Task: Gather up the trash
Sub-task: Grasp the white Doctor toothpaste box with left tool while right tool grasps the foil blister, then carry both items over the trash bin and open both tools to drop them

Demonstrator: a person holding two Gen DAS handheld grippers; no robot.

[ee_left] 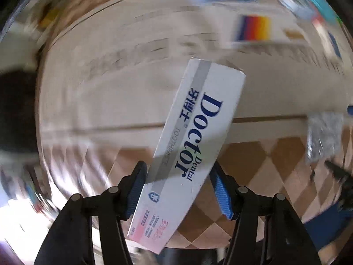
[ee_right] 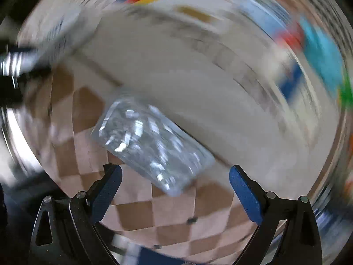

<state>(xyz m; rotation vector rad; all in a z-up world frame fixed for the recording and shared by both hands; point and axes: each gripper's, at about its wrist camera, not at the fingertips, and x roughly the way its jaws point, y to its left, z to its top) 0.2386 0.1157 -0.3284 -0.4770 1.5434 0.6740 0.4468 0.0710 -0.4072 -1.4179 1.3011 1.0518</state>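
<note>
Toothpaste box (ee_left: 189, 145) in left claw (ee_left: 176, 190), foil packet (ee_right: 152, 145) nearby

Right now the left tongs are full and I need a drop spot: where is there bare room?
Free: the beige surface between the silvery wrapper and the blurred colourful items. The checkered patch before the open right tongs is bare too. Crowded along the far edge. The left tongs hold the toothpaste box.
</note>
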